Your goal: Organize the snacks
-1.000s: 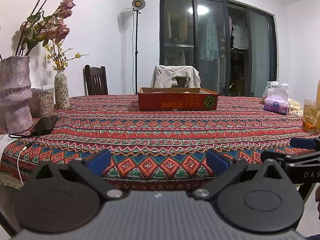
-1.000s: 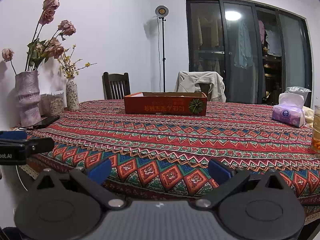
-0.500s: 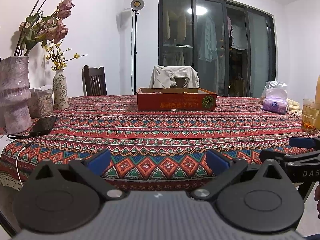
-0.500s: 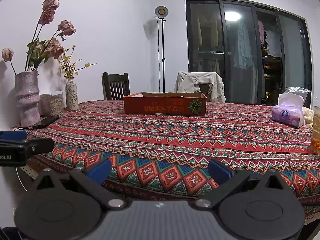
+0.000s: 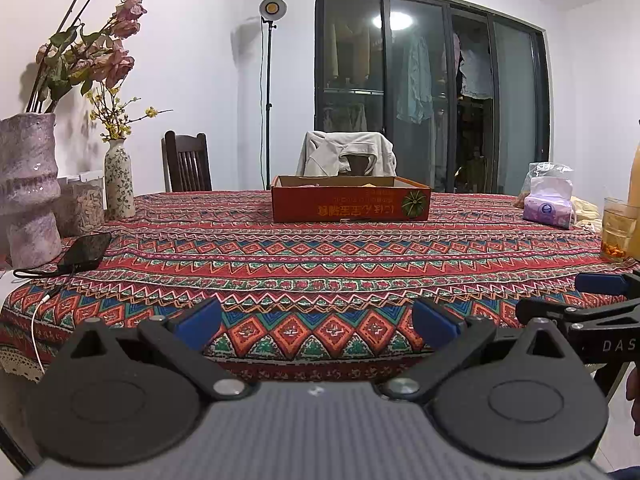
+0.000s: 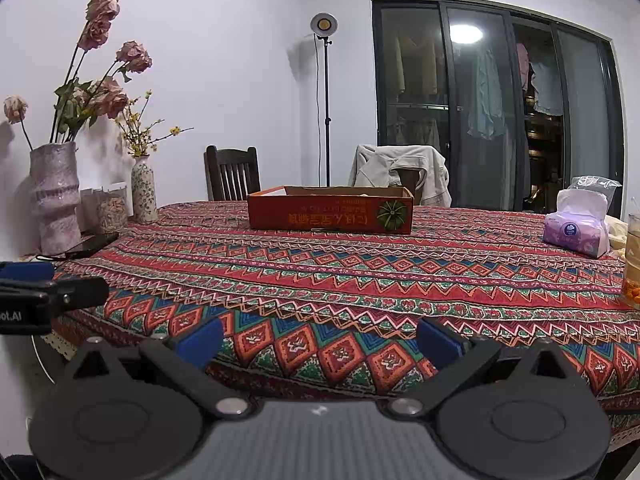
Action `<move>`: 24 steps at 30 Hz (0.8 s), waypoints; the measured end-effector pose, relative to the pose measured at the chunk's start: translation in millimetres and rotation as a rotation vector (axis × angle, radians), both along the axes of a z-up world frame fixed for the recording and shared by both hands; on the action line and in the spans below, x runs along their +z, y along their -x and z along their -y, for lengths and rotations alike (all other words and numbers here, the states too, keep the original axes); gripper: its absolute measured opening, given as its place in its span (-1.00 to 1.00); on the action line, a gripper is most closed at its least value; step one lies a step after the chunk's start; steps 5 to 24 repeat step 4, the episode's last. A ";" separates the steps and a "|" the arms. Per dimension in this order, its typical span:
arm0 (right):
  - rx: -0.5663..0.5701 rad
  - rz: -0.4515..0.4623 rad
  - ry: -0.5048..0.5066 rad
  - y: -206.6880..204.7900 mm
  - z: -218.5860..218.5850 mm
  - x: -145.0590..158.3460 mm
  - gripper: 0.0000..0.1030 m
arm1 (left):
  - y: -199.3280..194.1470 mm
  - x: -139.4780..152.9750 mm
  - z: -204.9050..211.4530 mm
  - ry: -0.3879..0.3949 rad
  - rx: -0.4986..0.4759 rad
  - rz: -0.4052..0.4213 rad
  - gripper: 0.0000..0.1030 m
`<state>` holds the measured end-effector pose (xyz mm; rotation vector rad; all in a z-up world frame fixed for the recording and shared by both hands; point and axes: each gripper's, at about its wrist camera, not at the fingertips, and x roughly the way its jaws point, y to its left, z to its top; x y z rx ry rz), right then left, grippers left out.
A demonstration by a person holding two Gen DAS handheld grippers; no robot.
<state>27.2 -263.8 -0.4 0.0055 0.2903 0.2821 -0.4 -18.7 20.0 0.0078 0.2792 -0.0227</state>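
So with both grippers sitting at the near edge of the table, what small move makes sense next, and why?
Probably carry both forward over the tablecloth toward the orange cardboard box. The left gripper and right gripper are open and hold nothing, the cloth ahead of them is bare, and the box sits far across the table. Its contents are hard to make out from here.

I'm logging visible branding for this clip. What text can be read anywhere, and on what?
"DAS", cut off by the frame edge: on the right gripper body.
"ot.AI", cut off: on the left gripper body.
Orange cardboard box: a row of upside-down characters, too blurred to read.
Purple tissue pack: round logo, too small to read.
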 end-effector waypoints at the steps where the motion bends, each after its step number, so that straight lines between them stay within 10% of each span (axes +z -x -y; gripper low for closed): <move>1: -0.001 0.001 0.001 0.1 0.0 0.0 1.00 | 0.1 0.3 -0.3 -0.001 -0.002 0.000 1.00; 24: 0.000 0.000 0.001 -0.4 0.3 0.1 1.00 | 1.8 0.2 2.4 -0.009 -0.005 -0.001 1.00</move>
